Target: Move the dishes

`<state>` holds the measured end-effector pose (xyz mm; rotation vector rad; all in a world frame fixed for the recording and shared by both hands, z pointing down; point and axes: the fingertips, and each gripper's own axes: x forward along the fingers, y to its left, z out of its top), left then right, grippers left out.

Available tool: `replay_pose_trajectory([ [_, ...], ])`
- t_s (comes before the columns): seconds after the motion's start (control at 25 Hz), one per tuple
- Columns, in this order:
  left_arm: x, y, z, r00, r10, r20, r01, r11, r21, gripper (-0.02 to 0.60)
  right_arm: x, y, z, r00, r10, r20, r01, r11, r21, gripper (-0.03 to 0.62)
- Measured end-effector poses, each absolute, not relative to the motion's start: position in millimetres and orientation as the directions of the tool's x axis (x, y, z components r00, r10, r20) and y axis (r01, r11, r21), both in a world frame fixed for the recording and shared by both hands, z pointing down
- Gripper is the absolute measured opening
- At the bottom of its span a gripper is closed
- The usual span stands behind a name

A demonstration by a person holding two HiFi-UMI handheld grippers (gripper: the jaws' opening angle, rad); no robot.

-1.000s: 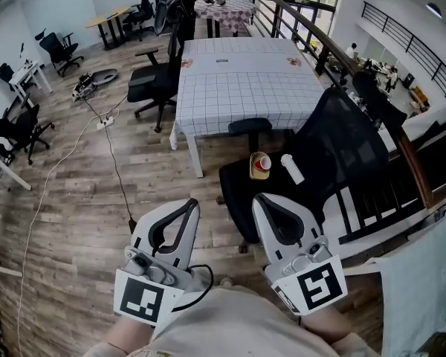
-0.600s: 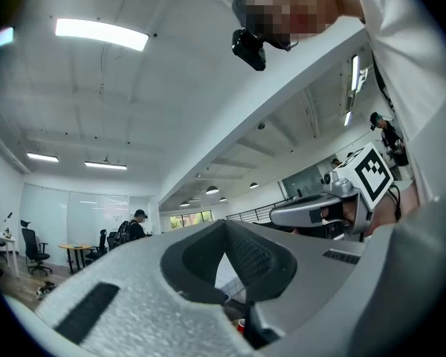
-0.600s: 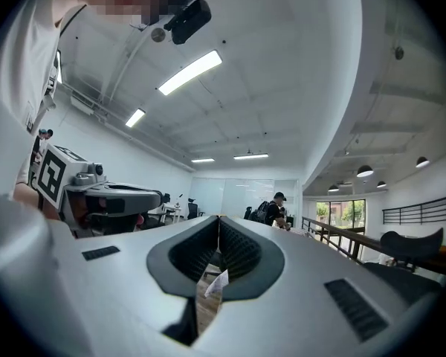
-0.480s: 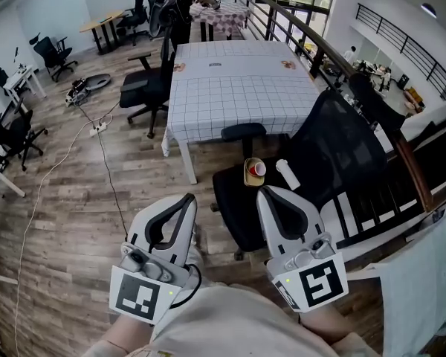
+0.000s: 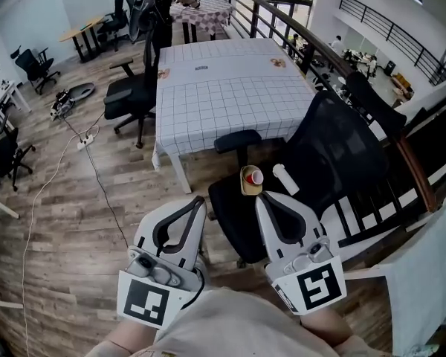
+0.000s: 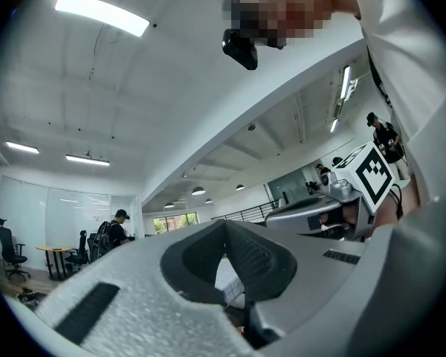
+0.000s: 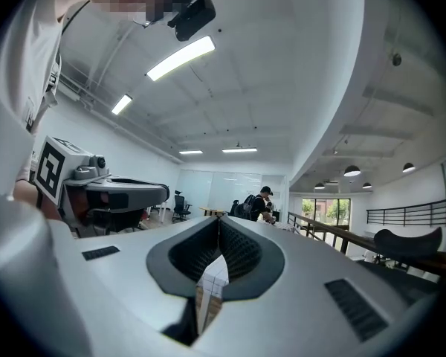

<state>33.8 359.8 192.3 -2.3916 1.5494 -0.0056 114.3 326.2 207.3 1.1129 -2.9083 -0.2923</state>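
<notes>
Yellow cup (image 5: 250, 180) holding something red sits on the black chair (image 5: 230, 216) seat, with a white tube (image 5: 285, 178) just beside it at 3 o'clock. The checked worktop (image 5: 230, 88) stands at 12 o'clock. The left gripper (image 5: 198, 201) and right gripper (image 5: 261, 198) are both closed and empty.

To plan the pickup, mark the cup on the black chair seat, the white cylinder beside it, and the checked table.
cup (image 5: 251, 178): head view, its red top.
white cylinder (image 5: 285, 179): head view, middle of body.
checked table (image 5: 230, 95): head view, bare cloth centre.
</notes>
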Motion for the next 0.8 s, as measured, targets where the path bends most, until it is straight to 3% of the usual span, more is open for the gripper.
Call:
replay_pose_trajectory([
  [0.48,-36.6,243.8,191.0,0.554,-0.831,-0.052,-0.826,-0.541,-0.158,0.014,35.5,224.3,194.1,-0.673,-0.740,0.016,-0.723,0.662,0.199,0.023],
  [0.8,-74.8,95.8,209.3,0.661,-0.750,-0.011,-0.739,-0.649,-0.177,0.014,-4.1,79.9,207.0,-0.586,-0.810,0.015,-0.797,0.580,0.170,0.023],
])
